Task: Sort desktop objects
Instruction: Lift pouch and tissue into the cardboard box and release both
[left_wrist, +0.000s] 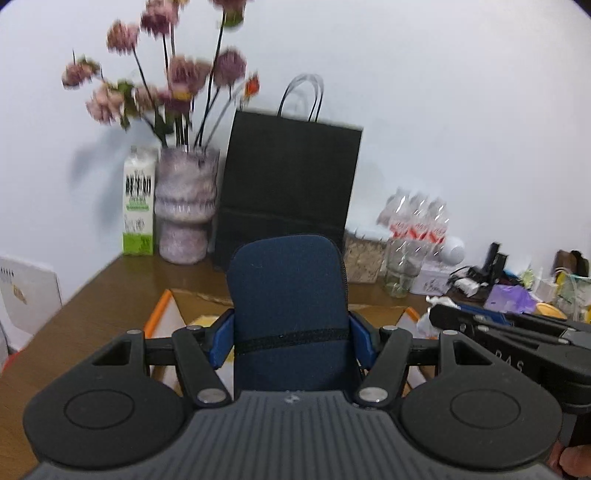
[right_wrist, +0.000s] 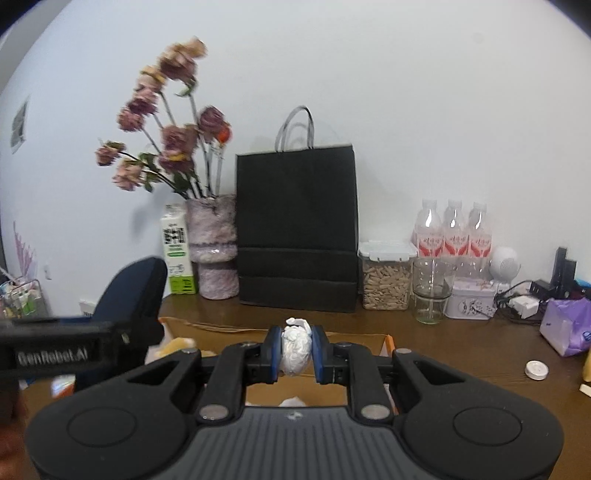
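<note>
My left gripper (left_wrist: 291, 341) is shut on a dark blue zipped pouch (left_wrist: 290, 295) and holds it upright above an open cardboard box (left_wrist: 207, 299) on the brown desk. The pouch also shows in the right wrist view (right_wrist: 133, 288), at the left. My right gripper (right_wrist: 295, 350) is shut on a crumpled white paper ball (right_wrist: 295, 347), held above the same box (right_wrist: 354, 338). The right gripper's black body (left_wrist: 517, 339) shows at the right of the left wrist view.
Along the wall stand a milk carton (right_wrist: 177, 254), a vase of dried flowers (right_wrist: 214, 247), a black paper bag (right_wrist: 297, 229), a jar of seeds (right_wrist: 386, 275), a glass (right_wrist: 430, 291) and three water bottles (right_wrist: 454, 232). A purple packet (right_wrist: 565, 325) and a white cap (right_wrist: 536, 370) lie right.
</note>
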